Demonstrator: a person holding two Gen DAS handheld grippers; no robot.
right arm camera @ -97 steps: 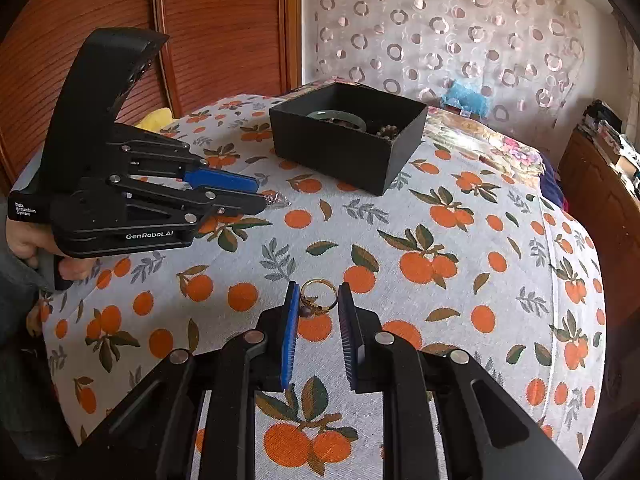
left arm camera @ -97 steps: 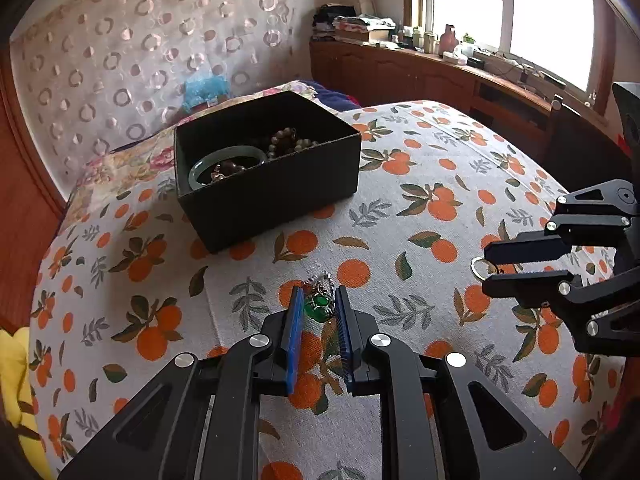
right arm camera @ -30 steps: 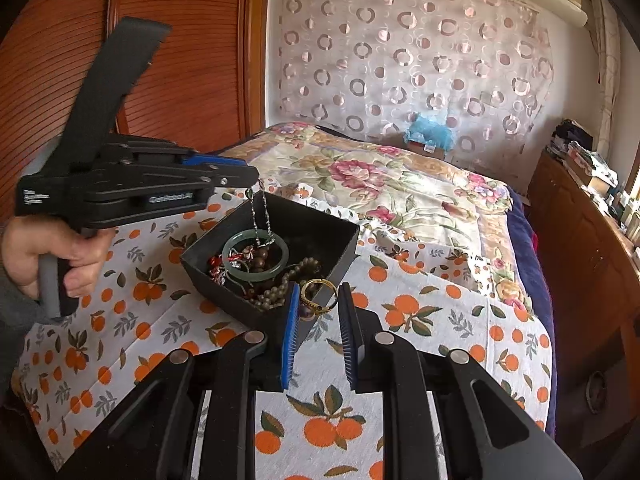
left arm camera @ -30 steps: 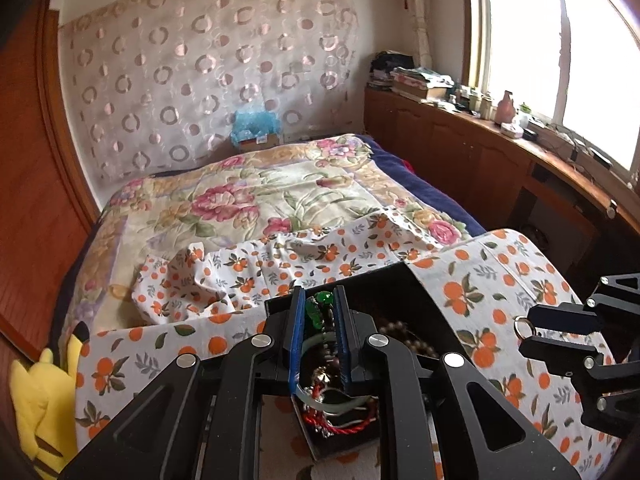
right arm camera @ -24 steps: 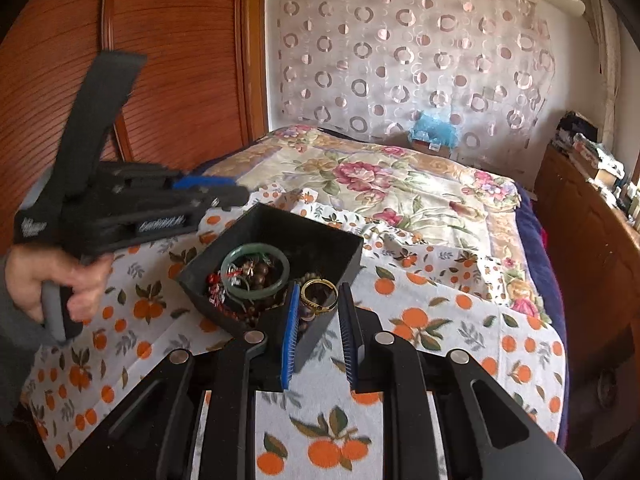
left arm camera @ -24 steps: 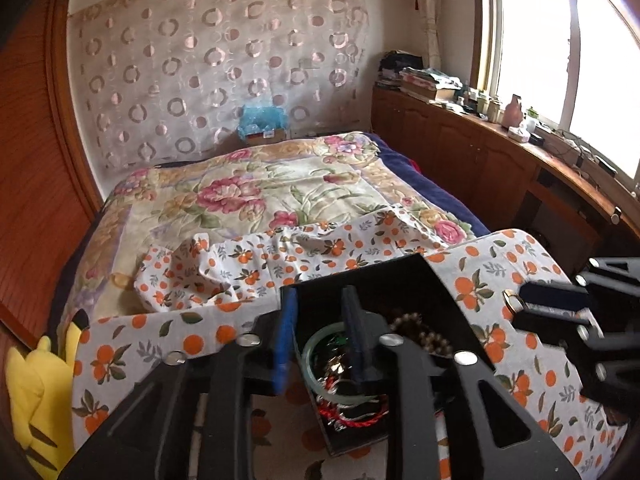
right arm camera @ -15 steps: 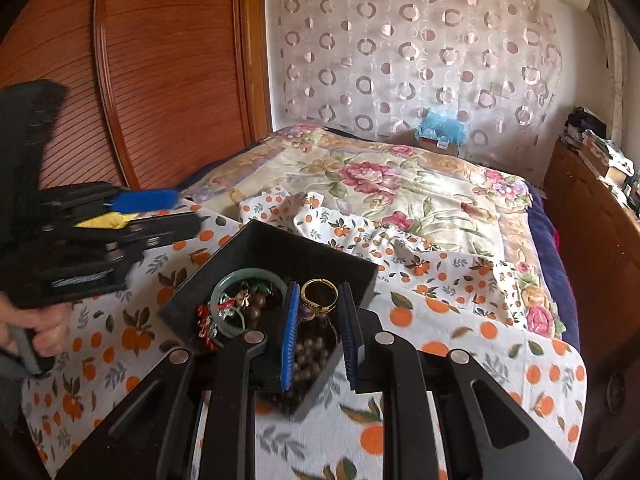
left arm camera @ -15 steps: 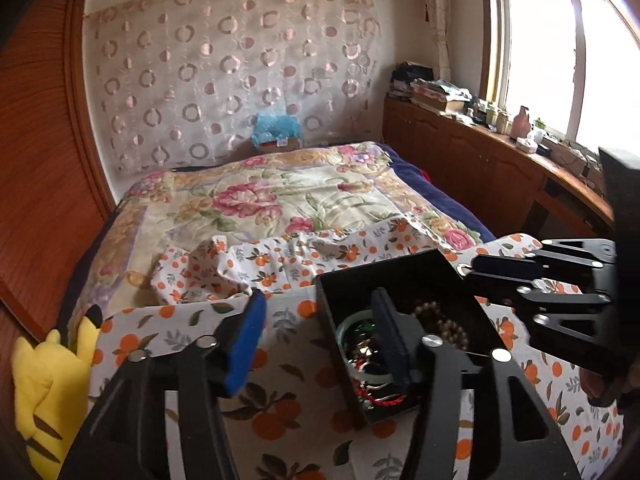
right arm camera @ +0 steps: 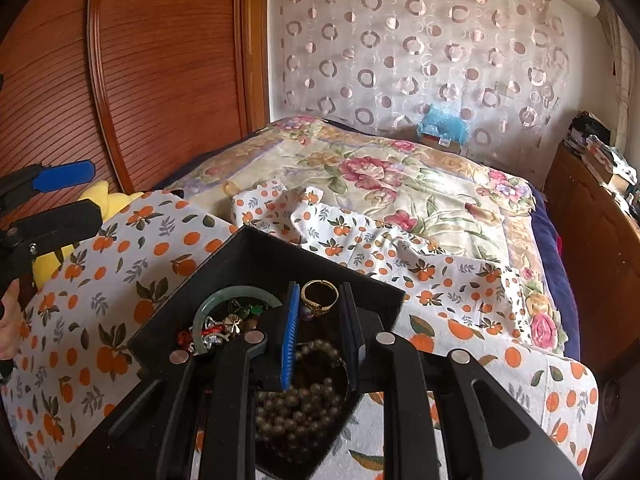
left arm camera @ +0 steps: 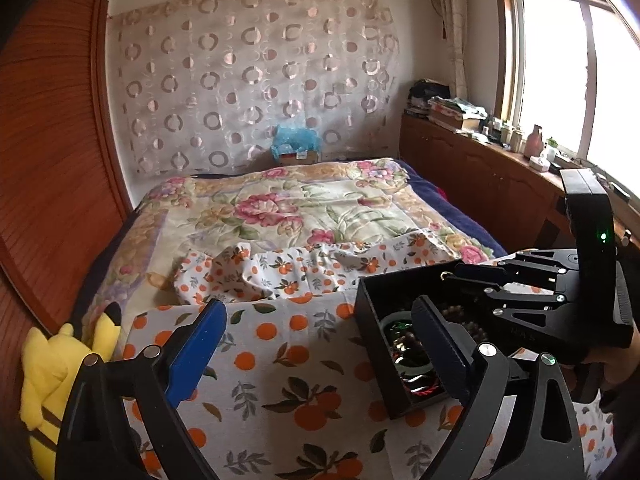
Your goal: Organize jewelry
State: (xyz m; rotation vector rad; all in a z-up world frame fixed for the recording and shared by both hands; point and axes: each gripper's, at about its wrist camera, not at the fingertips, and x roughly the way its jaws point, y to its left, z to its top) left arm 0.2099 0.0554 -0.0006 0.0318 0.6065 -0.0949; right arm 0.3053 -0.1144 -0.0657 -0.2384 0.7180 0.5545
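Yellow plush (left arm camera: 56, 376) by orange-print cloth (left arm camera: 280, 380) — floral quilt (left arm camera: 288, 208) behind.

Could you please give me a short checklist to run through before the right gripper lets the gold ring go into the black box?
1. Gold ring is between the right gripper fingers: ok.
2. Ring is above the black box opening, inside its walls: ok.
3. Left gripper is open, empty and off to the side of the drop path: ok.
4. Whether the ring is low enough to drop without bouncing out: cannot tell.
5. Landing spot: bead bracelet and green bangle already lie in the box, with dark floor showing under the ring: ok.
6. Box sits flat on the orange-print cloth: ok.
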